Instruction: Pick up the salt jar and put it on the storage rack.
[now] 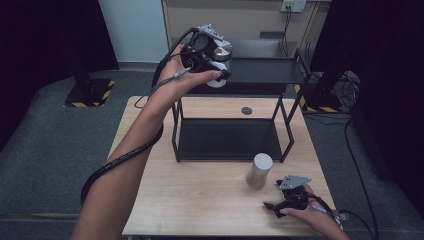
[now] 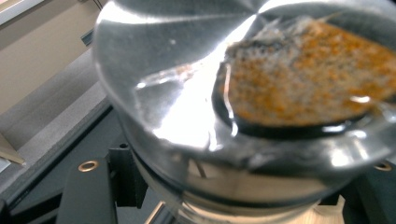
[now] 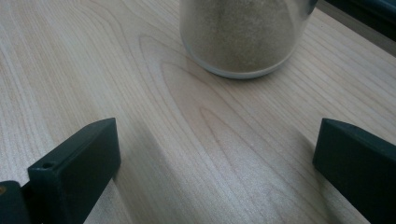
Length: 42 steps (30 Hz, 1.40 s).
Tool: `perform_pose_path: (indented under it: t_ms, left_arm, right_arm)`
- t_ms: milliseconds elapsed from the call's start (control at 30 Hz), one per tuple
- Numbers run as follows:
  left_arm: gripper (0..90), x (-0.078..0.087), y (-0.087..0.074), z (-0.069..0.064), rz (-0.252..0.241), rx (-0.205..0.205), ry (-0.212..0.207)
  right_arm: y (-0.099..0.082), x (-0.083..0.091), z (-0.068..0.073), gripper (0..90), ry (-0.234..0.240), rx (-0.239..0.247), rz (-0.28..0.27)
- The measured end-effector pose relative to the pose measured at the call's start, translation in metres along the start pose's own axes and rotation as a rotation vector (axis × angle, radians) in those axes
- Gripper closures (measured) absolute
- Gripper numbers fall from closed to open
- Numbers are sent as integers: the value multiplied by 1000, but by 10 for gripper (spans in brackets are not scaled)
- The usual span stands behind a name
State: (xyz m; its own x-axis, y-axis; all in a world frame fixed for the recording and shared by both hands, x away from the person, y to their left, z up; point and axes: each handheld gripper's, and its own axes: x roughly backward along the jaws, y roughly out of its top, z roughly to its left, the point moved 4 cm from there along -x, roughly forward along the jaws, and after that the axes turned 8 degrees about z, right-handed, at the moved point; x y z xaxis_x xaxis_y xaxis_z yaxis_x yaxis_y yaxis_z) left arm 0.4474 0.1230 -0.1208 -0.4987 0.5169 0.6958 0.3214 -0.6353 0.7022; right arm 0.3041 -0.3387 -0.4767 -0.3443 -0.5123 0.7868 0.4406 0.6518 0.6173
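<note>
A jar (image 1: pixel 218 55) is held aloft in the left hand-held gripper (image 1: pixel 216 64), raised at the top tier of the black shelf rack (image 1: pixel 260 70) that stands on the worktop (image 1: pixel 200 200). The jaws are closed on this jar. In the left gripper view the jar (image 2: pixel 224 93) is seen very close and blurred: a shiny metallic end, glass walls, and an orange-brown granular filling. The step in hand is judged to be the setting of this jar onto the upper shelf. It would be done well if the jar were turned upright, carried over the shelf surface rather than its edge, lowered until its base is seated flat, and only then released.

A 2nd jar (image 1: pixel 259 171), pale-lidded and filled with a beige powder, stands upright on the worktop just in front of the rack. The right hand-held gripper (image 1: pixel 287 199) rests low on the worktop near it; its jaws are spread wide and nothing is held between them, the 2nd jar (image 3: pixel 243 37) being seen a little beyond.
</note>
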Motion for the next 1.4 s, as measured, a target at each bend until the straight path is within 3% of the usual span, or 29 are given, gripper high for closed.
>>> perform_pose_path:
  t_ms: [300, 667, 933, 1400]
  left_arm:
    - [298, -14, 10, 16, 15, 27, 27]
    - [298, -35, 12, 32, 20, 50, 22]
    - [298, -54, 11, 41, 34, 79, 7]
    - [297, -57, 2, 53, 7, 138, -37]
  right_arm:
    - [0, 0, -1, 17, 4, -1, -1]
    - [-1, 0, -1, 17, 7, 0, -3]
    - [-1, 0, -2, 16, 8, 2, -4]
    - [0, 0, -1, 16, 6, 6, -1]
